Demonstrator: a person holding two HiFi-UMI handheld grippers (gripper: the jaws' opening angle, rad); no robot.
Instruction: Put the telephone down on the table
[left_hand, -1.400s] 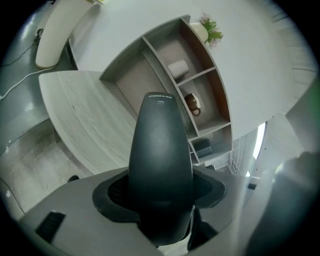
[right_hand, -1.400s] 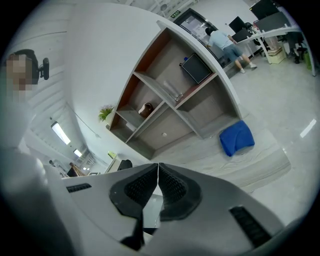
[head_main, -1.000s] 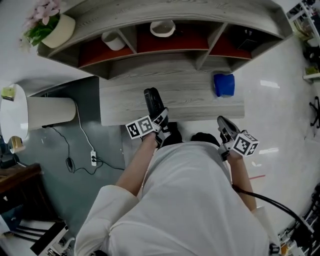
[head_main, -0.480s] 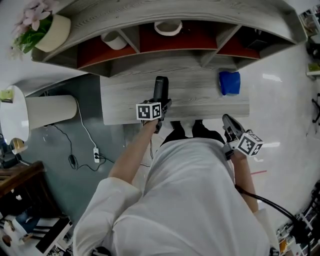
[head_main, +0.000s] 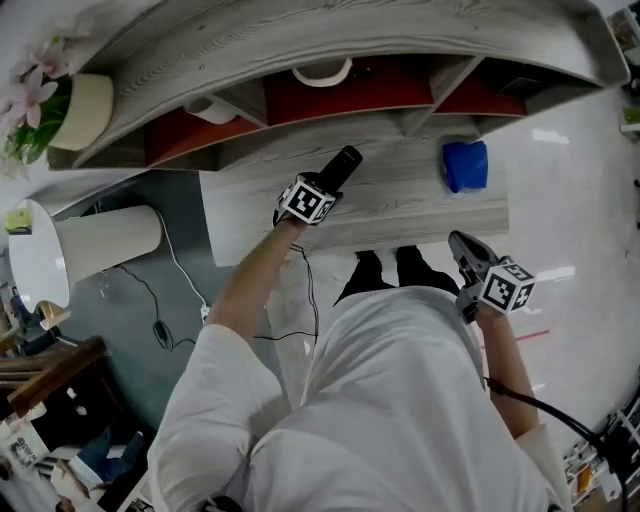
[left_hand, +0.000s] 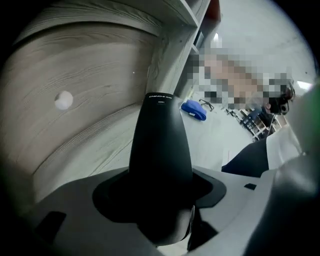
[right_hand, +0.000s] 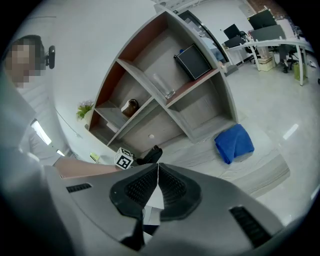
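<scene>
Black telephone (left_hand: 160, 150) is clamped in the left gripper (head_main: 332, 176); only the right gripper (right_hand: 157, 179) view shows its jaws meeting, empty.

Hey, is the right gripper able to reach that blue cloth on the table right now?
Probably yes: the blue cloth lies in the open on the table, ahead of the right gripper, nothing between them. Its jaws are shut and would need opening first.
</scene>
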